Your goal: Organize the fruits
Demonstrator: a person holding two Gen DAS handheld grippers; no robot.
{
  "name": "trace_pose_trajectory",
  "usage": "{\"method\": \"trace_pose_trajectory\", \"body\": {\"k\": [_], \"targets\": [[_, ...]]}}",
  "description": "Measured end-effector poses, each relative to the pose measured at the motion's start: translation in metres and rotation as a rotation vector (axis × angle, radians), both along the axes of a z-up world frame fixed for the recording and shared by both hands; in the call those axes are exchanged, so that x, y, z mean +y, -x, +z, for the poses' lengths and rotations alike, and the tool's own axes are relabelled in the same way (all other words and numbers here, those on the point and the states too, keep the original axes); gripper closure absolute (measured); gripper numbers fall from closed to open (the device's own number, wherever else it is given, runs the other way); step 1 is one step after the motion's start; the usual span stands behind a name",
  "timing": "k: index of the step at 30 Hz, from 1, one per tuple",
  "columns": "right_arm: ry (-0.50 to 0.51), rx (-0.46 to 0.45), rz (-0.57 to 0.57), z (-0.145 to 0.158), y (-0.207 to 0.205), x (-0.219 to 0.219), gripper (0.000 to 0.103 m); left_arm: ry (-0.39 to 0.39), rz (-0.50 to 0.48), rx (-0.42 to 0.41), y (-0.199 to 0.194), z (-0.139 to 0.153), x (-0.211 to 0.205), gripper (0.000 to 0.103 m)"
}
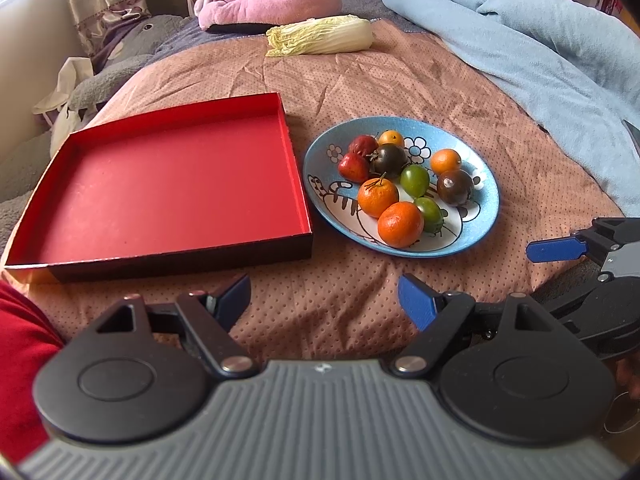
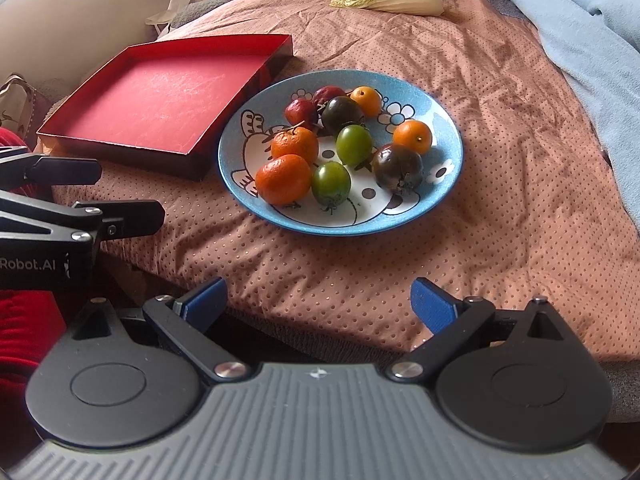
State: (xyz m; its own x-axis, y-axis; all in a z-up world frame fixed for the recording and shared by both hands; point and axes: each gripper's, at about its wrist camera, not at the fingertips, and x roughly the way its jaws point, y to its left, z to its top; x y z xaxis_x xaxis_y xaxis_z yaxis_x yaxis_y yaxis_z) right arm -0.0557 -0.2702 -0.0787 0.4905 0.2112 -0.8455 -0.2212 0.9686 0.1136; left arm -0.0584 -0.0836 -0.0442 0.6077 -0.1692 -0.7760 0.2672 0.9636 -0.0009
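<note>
Both hand-held grippers, left (image 1: 324, 300) and right (image 2: 320, 304), gape wide, empty. Fruit fills the blue plate (image 2: 440, 196) beside the red tray (image 1: 160, 184).

fruits (image 2: 340, 146): ten, piled on blue plate (image 2: 448, 184) | red tray (image 2: 160, 100): bare, touching plate

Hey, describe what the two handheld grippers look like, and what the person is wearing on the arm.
Both the left gripper and right gripper have black linkage arms with round pivot discs, a ribbed grey body and blue finger pads. White "Robot.AI" lettering marks the left one's side. A red sleeve shows beside it.
</note>
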Motion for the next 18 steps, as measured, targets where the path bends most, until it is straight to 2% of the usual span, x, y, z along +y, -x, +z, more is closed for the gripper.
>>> {"method": "trace_pose_trajectory", "body": {"k": [18], "targets": [[-0.005, 0.006, 0.003, -0.0025, 0.0031, -0.0007, 0.003, -0.011, -0.006, -0.006, 0.0018, -0.0017, -0.0013, 0.02]]}}
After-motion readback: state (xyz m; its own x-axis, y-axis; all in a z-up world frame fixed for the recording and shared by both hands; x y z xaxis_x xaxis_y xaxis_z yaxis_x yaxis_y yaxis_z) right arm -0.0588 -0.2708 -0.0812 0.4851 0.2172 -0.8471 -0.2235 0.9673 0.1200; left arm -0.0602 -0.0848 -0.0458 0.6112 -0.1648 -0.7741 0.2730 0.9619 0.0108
